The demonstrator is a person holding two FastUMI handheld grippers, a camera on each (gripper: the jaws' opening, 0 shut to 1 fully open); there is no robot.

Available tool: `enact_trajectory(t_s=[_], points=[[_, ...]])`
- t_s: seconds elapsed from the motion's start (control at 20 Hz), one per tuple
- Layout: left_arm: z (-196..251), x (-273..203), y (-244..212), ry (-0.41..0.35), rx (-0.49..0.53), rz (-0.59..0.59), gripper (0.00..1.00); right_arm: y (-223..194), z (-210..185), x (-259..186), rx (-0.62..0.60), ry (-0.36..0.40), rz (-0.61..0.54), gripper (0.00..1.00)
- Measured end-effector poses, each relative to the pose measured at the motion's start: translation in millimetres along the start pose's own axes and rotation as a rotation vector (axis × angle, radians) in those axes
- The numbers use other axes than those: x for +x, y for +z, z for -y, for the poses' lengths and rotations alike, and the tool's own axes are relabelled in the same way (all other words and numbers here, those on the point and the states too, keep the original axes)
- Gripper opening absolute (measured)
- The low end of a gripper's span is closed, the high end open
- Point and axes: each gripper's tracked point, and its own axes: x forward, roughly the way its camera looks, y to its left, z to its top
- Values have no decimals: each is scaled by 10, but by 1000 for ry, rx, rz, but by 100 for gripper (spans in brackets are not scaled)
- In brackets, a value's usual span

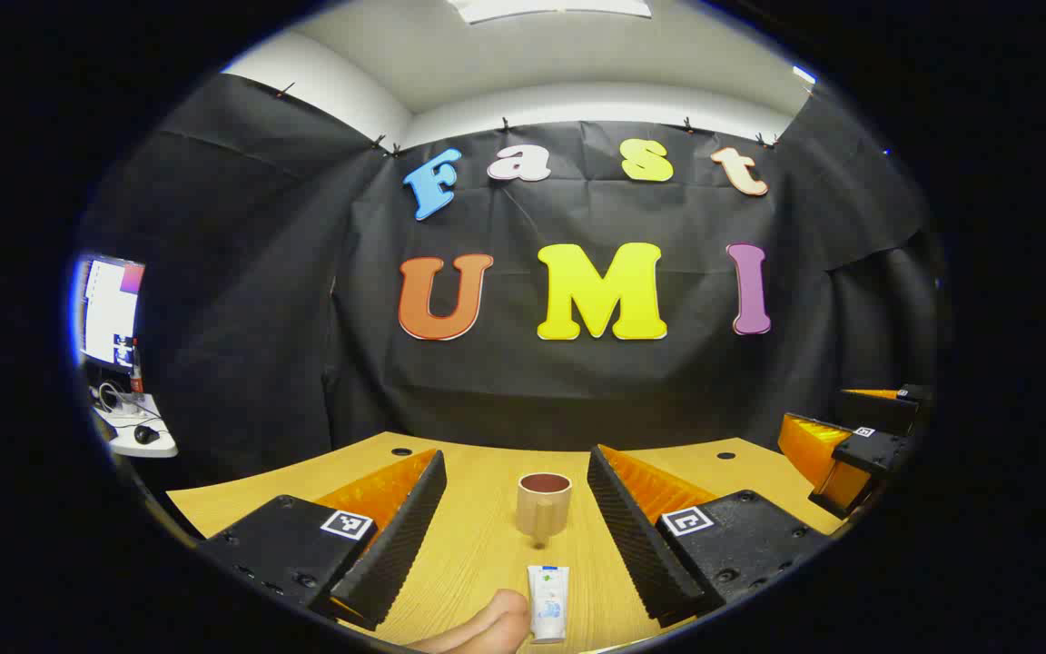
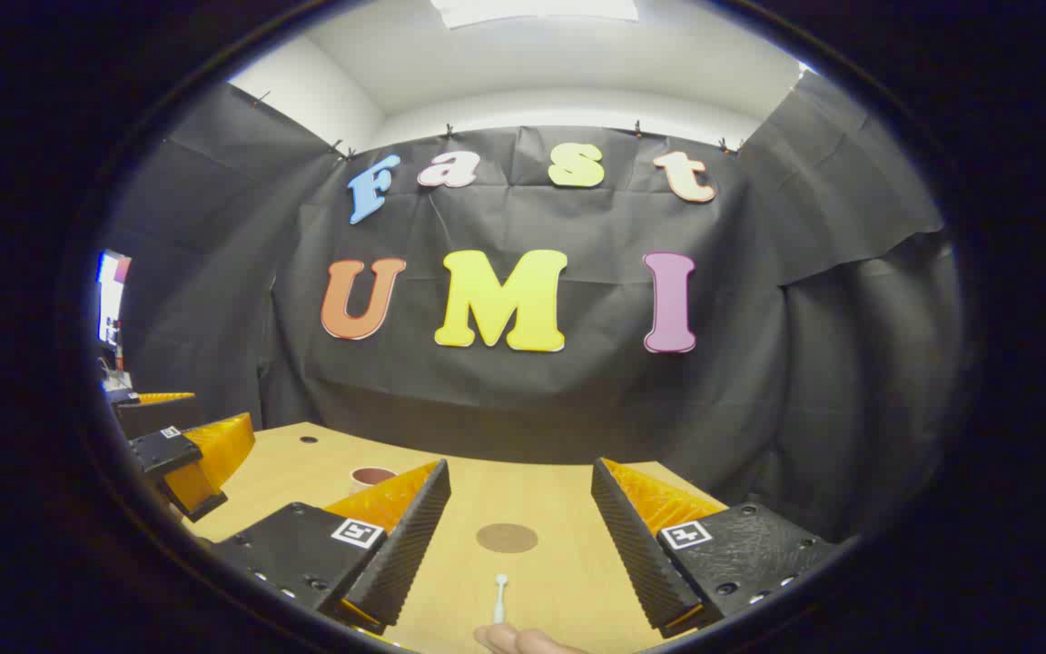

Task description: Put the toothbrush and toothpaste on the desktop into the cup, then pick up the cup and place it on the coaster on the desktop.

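lying ahead of left hand-held gripper: toothpaste

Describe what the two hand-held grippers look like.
Each hand-held gripper, left and right, has two long wedge-shaped fingers with ribbed inner faces, mounted on black blocks. Every block carries a small square black-and-white marker and visible screws.

Both cameras sit low over the desk, facing the black cloth wall. Left gripper view looks past its tongs at the cup, close ahead; right gripper view sits further right. Shared: desk, wall, cup.
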Motion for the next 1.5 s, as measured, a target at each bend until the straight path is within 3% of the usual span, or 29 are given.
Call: enact_trajectory(t_s=[0.35, 0.65, 1.1, 1.15, 1.2, 1.4, 1.45, 1.5], points=[[-35, 24, -66, -7, 52, -19, 99, -129, -201, 121, -25, 51, -8, 95], [25, 19, -127, -29, 18, -39, 99, -158, -117, 172, 11, 43, -21, 95], [97, 70, -314, -48, 52, -75, 99, -165, 54, 228, 2, 5, -29, 96], [95, 81, -347, -44, 57, -82, 94, -174, 85, 227, 5, -2, -31, 95], [107, 91, -373, -44, 61, -88, 99, -184, 107, 234, 8, -5, -36, 95], [189, 106, -368, -59, 20, -87, 99, -200, 190, 206, 23, -11, -48, 95], [207, 110, -358, -62, 13, -84, 94, -209, 215, 192, 13, -16, -49, 95], [244, 102, -346, -74, 11, -79, 99, -212, 241, 168, 3, -19, -46, 95]])
